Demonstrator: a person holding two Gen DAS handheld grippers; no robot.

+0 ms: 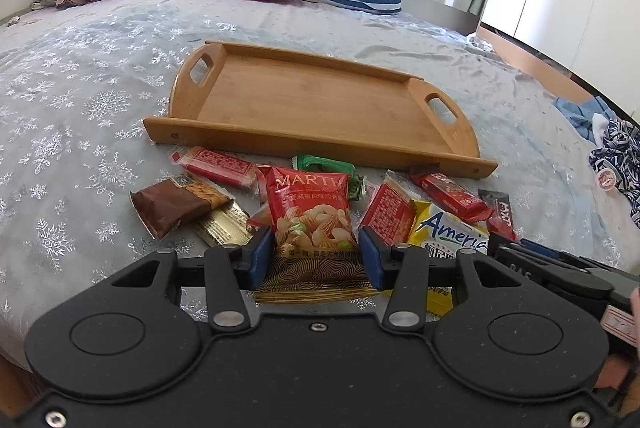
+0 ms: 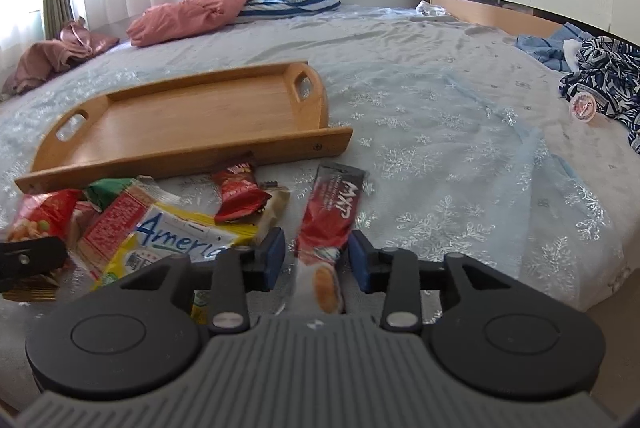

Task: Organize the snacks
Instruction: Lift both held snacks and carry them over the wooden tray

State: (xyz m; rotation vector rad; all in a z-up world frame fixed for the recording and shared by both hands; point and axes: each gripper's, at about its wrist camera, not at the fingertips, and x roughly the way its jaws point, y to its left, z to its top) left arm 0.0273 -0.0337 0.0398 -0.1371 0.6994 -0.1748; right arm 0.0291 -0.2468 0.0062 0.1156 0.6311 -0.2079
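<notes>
Gripping two snacks beside an empty tray

Clasping the red nut packet (image 1: 310,216), the left gripper (image 1: 316,256) has its pads pressed on both sides, likely for a lift toward the wooden tray (image 1: 224,142), which lies bare on the bed (image 1: 80,88). Beside it, the right gripper (image 2: 316,256) stands unclenched astride the long red stick pack (image 2: 332,212), apparently lining up. Other snacks crowd along the tray's near edge.

Snack packs (image 1: 312,212) in a heap on the bed, just beside an empty wooden tray (image 1: 304,100).
</notes>
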